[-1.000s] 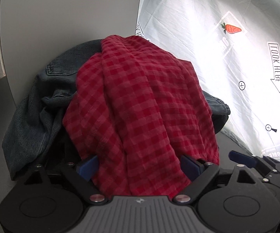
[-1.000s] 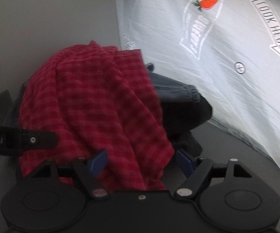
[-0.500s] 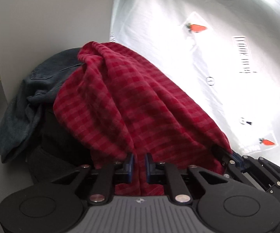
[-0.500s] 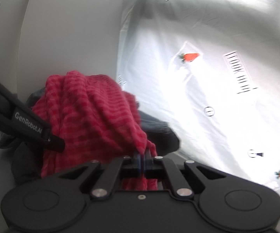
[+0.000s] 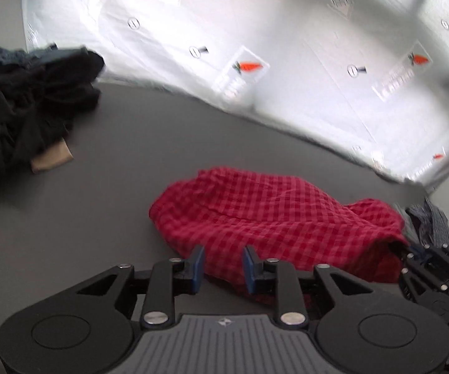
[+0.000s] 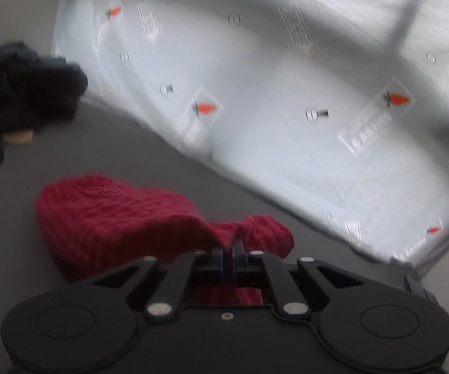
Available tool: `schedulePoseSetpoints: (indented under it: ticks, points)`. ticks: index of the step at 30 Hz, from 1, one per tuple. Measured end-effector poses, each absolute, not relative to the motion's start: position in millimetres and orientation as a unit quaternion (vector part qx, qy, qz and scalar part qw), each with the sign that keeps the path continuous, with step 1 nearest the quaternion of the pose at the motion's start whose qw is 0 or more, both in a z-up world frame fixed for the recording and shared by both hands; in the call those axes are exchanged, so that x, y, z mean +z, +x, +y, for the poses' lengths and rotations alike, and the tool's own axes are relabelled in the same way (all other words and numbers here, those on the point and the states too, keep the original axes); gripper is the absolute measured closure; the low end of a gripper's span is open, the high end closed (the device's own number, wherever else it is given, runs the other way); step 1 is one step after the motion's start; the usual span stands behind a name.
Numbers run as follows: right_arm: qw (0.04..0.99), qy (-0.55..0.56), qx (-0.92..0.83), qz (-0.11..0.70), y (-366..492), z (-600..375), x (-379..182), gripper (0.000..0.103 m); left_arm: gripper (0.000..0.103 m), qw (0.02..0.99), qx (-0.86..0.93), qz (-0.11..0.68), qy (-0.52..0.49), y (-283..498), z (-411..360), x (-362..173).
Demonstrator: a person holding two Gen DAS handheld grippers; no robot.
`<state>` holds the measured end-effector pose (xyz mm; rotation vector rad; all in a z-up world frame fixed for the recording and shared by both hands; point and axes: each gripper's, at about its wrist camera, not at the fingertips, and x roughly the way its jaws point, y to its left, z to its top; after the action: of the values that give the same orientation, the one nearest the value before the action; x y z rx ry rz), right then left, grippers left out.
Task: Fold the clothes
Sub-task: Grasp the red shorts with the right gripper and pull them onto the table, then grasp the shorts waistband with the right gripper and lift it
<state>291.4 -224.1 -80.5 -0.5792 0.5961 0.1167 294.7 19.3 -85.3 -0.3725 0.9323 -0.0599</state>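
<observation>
A red checked garment [image 5: 271, 218] lies crumpled on the grey table [image 5: 131, 155], close in front of both grippers. My left gripper [image 5: 223, 266] is open, its blue pads either side of the garment's near edge without closing on it. My right gripper [image 6: 227, 260] is shut on a fold of the same red garment [image 6: 115, 218] and holds that edge slightly raised. The right gripper also shows at the far right of the left wrist view [image 5: 427, 265], at the garment's right end.
A pile of dark clothes and denim [image 5: 28, 99] sits at the far left, with a tan piece [image 5: 51, 157] at its foot. A white printed sheet [image 5: 286, 62] hangs along the back. A blue checked cloth [image 5: 430, 221] lies at the right.
Both grippers pulled the red garment off the dark pile and brought it down onto the table to the right. My left gripper has opened and let go; the right stays shut on it.
</observation>
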Motion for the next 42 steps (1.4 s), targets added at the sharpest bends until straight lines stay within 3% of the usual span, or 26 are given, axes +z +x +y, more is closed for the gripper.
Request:
schedulePoseSetpoints:
  ticks: [2,6,11,23,36,42]
  points:
    - [0.898,-0.292,0.036,0.328,271.0,-256.6,-103.1,0.061,0.065,0.865,-0.044,0.471,-0.168,291.4,-12.8,-96.2]
    - [0.904,-0.219,0.046,0.363,245.7,-296.8,-113.2,0.048,0.035,0.87,-0.037,0.471,-0.141,287.2,-48.3,-98.2]
    - [0.911,-0.222,0.062,0.342,254.8,-290.3,-115.1,0.028,0.029,0.866,-0.016,0.481,-0.133,283.6,-58.3,-92.1]
    - [0.913,-0.25,0.121,0.298,310.7,-212.3,-103.8,0.012,0.021,0.846,0.107,0.484,-0.197,311.3,28.8,-103.0]
    - [0.896,-0.266,0.181,0.306,471.5,-119.8,-105.4,0.01,0.017,0.817,0.115,0.522,-0.217,431.4,83.4,-171.2]
    - [0.853,-0.305,0.24,0.349,545.2,-75.4,-148.4,0.009,0.016,0.818,0.081,0.546,-0.159,468.0,84.3,-202.4]
